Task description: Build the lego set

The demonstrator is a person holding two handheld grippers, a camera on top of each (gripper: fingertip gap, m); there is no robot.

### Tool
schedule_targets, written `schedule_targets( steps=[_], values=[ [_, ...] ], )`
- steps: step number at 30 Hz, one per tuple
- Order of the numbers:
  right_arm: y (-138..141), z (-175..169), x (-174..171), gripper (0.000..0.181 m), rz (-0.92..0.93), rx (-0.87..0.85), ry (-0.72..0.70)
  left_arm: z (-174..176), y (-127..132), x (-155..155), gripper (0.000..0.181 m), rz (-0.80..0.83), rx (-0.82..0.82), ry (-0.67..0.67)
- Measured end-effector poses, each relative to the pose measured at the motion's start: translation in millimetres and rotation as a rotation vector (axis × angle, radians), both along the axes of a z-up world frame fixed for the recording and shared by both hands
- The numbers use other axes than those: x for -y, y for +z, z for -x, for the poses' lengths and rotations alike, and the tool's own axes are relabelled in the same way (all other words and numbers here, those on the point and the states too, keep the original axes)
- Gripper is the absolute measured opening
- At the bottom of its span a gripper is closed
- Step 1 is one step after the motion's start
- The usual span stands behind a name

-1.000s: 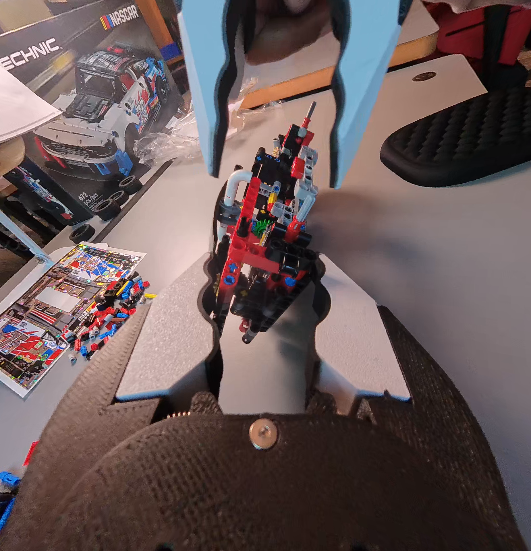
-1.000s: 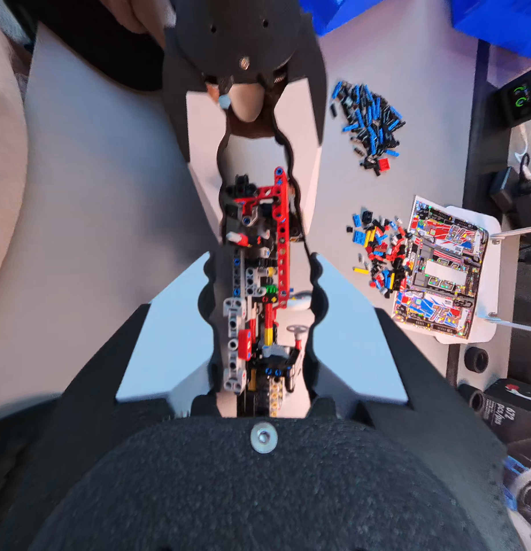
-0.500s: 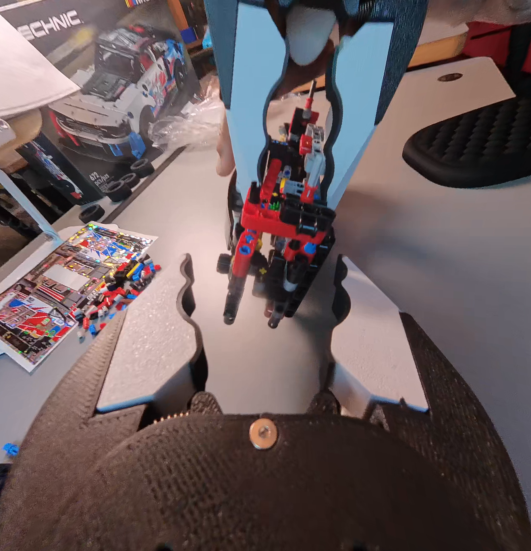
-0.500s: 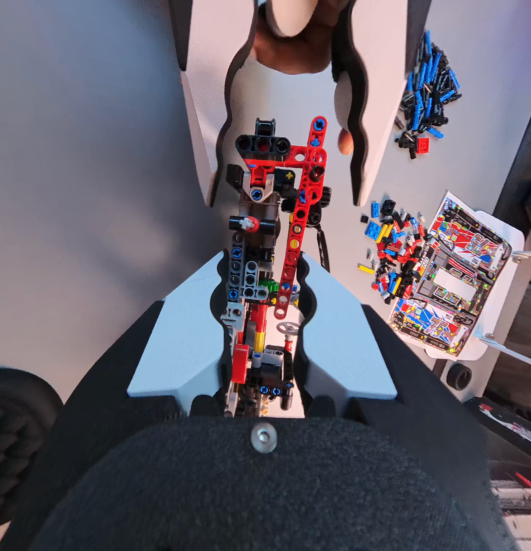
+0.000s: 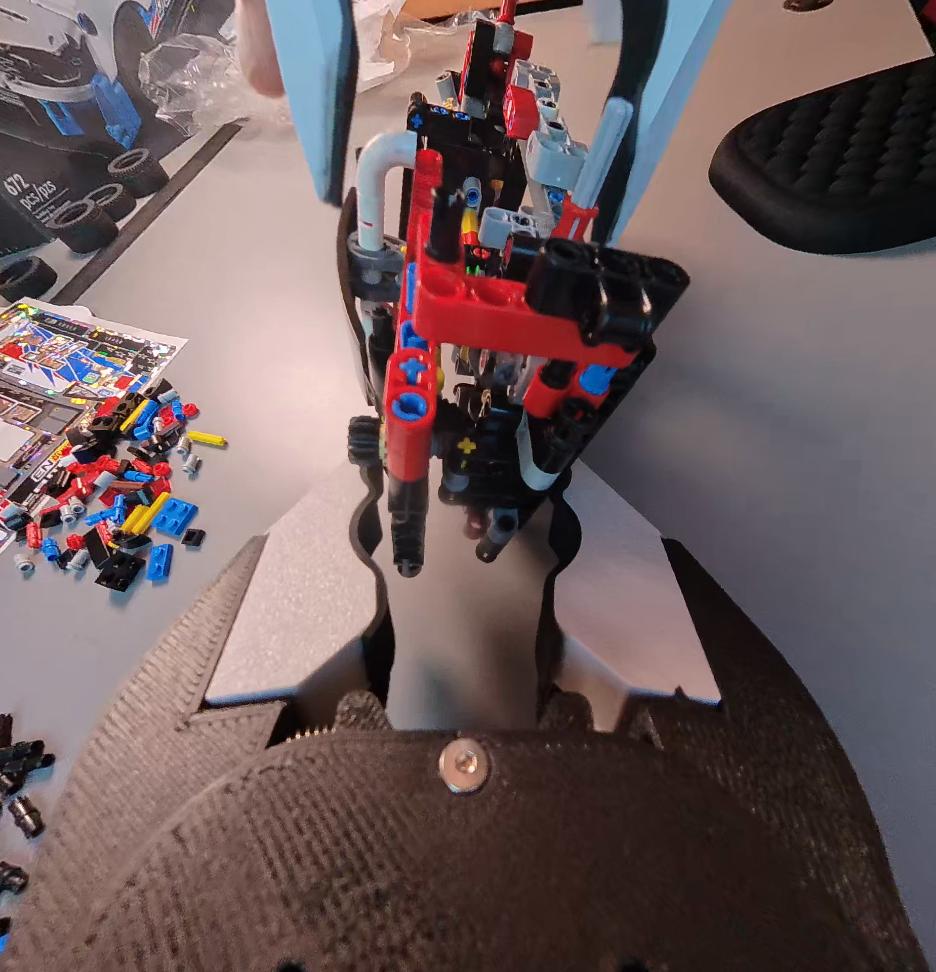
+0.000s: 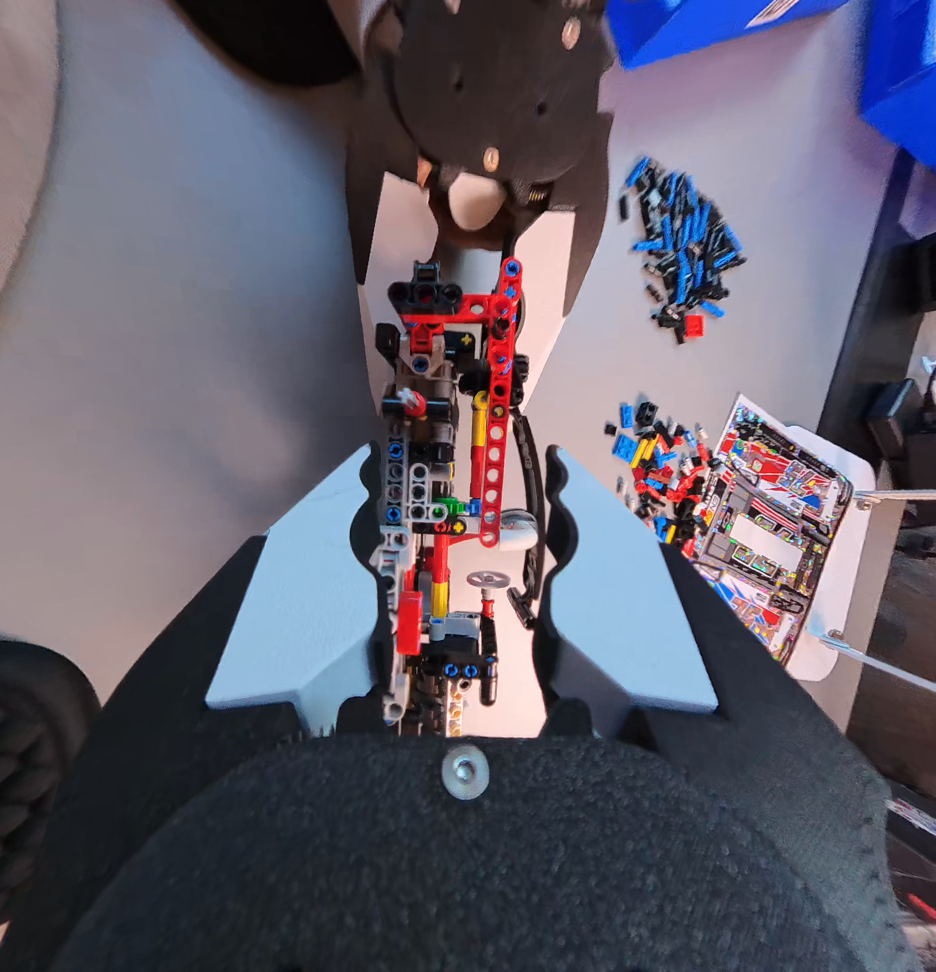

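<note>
My left gripper (image 5: 468, 518) jaws clamp the lego chassis (image 5: 500, 315) at centre frame; right gripper (image 6: 458, 526) jaws parted around it.

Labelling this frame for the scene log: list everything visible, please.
lego assembly: 1, red/black/grey, between the two grippers
mixed loose pieces: 1 pile, red/blue/black/yellow, on the table against the sticker sheet
pin pile: 1, blue/black, on the table farther along
sticker sheet: 1, shiny multicolour, table edge
set box: 1, dark, behind the table
tyres: at least four, black, by the box
plastic bags: clear, beside the box
seat pad: 1, black mesh
table: 1, grey
left gripper: closed on the assembly's near end
right gripper: fingers flank the other end, grip unclear
</note>
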State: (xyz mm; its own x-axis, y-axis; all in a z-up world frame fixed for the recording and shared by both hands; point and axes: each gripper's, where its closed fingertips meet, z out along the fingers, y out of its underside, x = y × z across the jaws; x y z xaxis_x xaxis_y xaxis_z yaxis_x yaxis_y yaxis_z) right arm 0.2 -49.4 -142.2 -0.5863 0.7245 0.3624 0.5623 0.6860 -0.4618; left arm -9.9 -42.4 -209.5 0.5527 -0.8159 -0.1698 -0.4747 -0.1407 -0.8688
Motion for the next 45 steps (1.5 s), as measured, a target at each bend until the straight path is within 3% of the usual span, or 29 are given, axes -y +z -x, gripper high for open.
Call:
schedule_targets(
  steps=[4, 7, 10, 17, 30, 39, 45],
  values=[
    [21, 1, 16, 0.052, 0.042, -0.124, -0.005, 1, 0, -1, 0.062, 0.034, 0.024, 0.009],
    [43, 9, 30, 0.024, 0.159, -0.252, -0.049, 1, 0, 0, 0.062, 0.030, 0.021, 0.010],
    [52, 20, 28, 0.017, 0.215, -0.289, -0.101, -1, 0, 0, 0.061, 0.027, 0.019, 0.012],
    [22, 35, 21, 0.011, 0.065, -0.134, -0.051, -2, 0, 1, 0.061, 0.012, 0.006, 0.020],
    [20, 37, 17, 0.003, 0.021, -0.104, -0.102, -2, -1, -1, 0.060, -0.002, -0.010, 0.057],
    [16, 32, 14, 0.014, -0.038, -0.054, -0.051, -4, -1, -2, 0.060, 0.003, -0.005, 0.060],
    [11, 34, 11, 0.005, -0.009, -0.054, -0.093, -3, -1, -2, 0.060, 0.004, -0.002, 0.074]
  ],
)
